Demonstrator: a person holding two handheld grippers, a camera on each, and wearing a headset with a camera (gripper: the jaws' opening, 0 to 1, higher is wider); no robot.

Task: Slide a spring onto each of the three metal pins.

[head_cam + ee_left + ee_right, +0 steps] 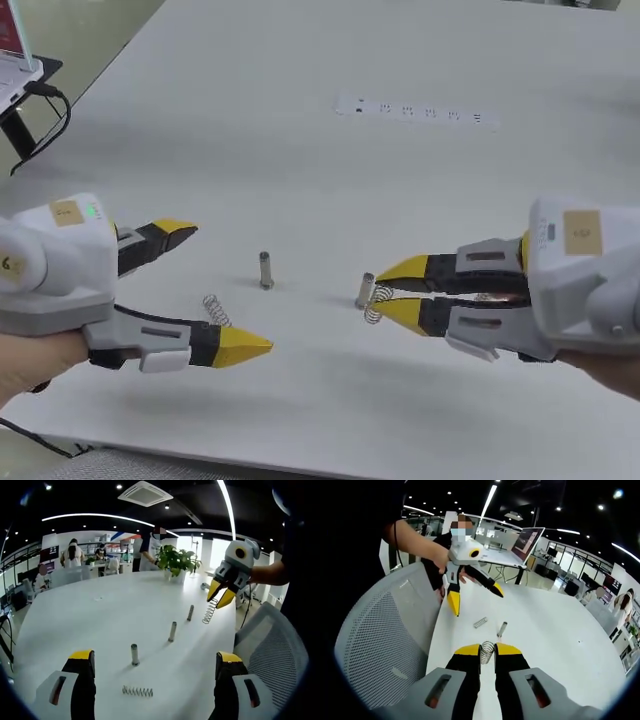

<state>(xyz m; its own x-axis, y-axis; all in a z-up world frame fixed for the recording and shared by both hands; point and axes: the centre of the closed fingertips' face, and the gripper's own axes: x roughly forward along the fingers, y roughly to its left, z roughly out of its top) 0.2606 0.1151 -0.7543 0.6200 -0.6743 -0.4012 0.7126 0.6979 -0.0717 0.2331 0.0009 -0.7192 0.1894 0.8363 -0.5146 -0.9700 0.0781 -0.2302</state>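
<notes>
Left gripper (232,288) fingers spread wide, holding nothing, right gripper (388,292) fingers pinched on a spring (377,303) beside a pin (366,290)

Bright even overhead light, soft shadows, fisheye-warped edges, slight blur

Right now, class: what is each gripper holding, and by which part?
The right gripper pinches a spring by one end; the left gripper, open, holds nothing.

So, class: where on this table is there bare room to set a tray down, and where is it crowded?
Free: the wide tabletop between the power strip and the pins, and the near edge this side of them. Crowded: the middle band, where those pins, a loose spring, the left gripper and the right gripper gather.
</notes>
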